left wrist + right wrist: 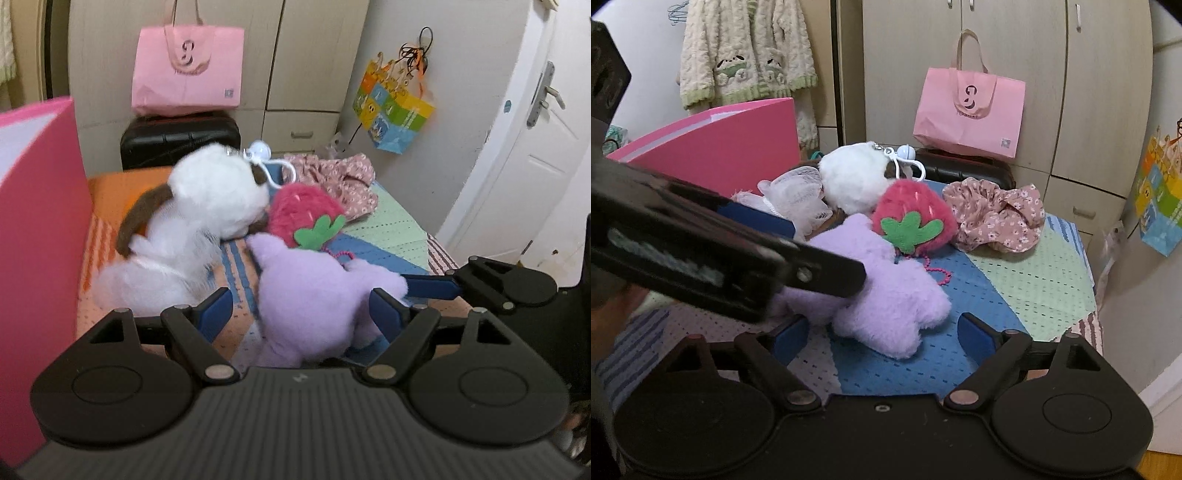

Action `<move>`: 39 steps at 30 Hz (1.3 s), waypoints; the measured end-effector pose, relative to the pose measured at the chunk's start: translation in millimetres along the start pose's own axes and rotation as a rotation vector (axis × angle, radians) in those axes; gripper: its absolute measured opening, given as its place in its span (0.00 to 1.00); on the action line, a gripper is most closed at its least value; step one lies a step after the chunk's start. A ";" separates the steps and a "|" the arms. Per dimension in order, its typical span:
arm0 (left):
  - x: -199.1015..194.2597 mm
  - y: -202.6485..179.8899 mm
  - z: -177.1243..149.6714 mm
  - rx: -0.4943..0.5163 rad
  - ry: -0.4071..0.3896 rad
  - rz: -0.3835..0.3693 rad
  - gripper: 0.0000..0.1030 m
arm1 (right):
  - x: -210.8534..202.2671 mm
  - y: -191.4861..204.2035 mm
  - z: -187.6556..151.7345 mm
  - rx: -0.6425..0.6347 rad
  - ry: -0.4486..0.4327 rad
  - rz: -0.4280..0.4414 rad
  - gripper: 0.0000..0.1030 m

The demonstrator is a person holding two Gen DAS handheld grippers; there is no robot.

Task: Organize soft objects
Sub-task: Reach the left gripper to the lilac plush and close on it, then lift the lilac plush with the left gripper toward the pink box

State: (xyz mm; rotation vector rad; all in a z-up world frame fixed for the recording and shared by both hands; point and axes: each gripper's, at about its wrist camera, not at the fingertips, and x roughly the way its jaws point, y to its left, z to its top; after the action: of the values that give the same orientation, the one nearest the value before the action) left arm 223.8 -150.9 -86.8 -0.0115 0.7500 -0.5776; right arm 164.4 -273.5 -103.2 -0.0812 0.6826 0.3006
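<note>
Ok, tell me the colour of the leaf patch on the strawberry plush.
Green, on the pink-red strawberry plush; the right wrist view shows it best.

Home bedroom: wardrobe (pixel 997 55), hanging fleece robe (pixel 746 51), pink tote (pixel 188 70) on suitcase (pixel 181 142), door (pixel 535 147).

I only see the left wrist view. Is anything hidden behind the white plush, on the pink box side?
Observer: Yes, a white mesh pouf lies against the white plush, beside the pink box.
Operator: Is the right gripper clamped on the purple plush?
Observer: No. The right gripper is open; one limb of the purple plush lies between its fingers, unpressed.
Operator: Anything behind the box?
Observer: A cream fleece jacket hangs there.
</note>
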 end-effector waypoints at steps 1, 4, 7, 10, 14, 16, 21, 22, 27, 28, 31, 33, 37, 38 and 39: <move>1.8 1.6 -0.5 -0.013 0.008 -0.012 0.77 | 1.2 1.0 0.7 0.004 0.002 -0.005 0.90; 4.3 4.2 -3.7 -0.035 0.017 -0.034 0.73 | 2.7 4.6 0.9 0.000 0.001 -0.022 0.90; 5.0 3.9 -6.2 -0.044 0.031 -0.073 0.58 | 4.1 6.7 1.0 0.009 -0.001 -0.021 0.90; 5.7 -0.6 -8.8 -0.023 0.029 -0.062 0.53 | 6.2 6.8 0.5 0.026 -0.003 -0.018 0.90; 1.8 -5.4 -11.4 -0.008 0.016 -0.053 0.52 | 4.7 9.2 -1.2 0.029 -0.012 -0.027 0.88; 0.4 -7.8 -11.9 0.000 0.012 -0.053 0.52 | 2.6 11.5 -2.6 0.028 -0.018 -0.036 0.87; -7.1 -9.8 -14.3 -0.003 0.020 -0.070 0.52 | -4.2 16.2 -6.3 0.036 -0.025 -0.051 0.88; -9.1 -10.1 -15.0 -0.004 0.025 -0.074 0.52 | -5.9 17.2 -7.1 0.041 -0.026 -0.050 0.88; -20.9 -14.7 -20.5 0.009 0.035 -0.075 0.52 | -16.0 23.2 -12.5 0.063 -0.028 -0.046 0.88; -23.5 -16.4 -21.8 0.015 0.035 -0.071 0.52 | -18.4 24.7 -13.6 0.066 -0.029 -0.046 0.88; -32.0 -20.4 -24.6 0.030 0.038 -0.063 0.52 | -25.4 29.6 -16.2 0.075 -0.033 -0.041 0.88; -38.2 -22.8 -26.9 0.033 0.041 -0.060 0.52 | -30.7 33.0 -17.5 0.078 -0.033 -0.038 0.88; -50.9 -27.2 -32.4 0.037 0.044 -0.056 0.52 | -42.4 41.1 -20.0 0.074 -0.029 -0.036 0.88; -53.8 -27.7 -33.5 0.036 0.052 -0.059 0.52 | -45.7 43.7 -20.9 0.072 -0.026 -0.036 0.88; -56.6 -27.9 -34.5 0.035 0.060 -0.063 0.52 | -48.9 46.5 -21.9 0.068 -0.022 -0.036 0.88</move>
State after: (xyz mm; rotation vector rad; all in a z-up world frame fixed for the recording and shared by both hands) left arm 154.8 -139.7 -70.2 0.0146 0.7999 -0.6532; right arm 101.2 -245.1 -88.1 -0.0251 0.6678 0.2427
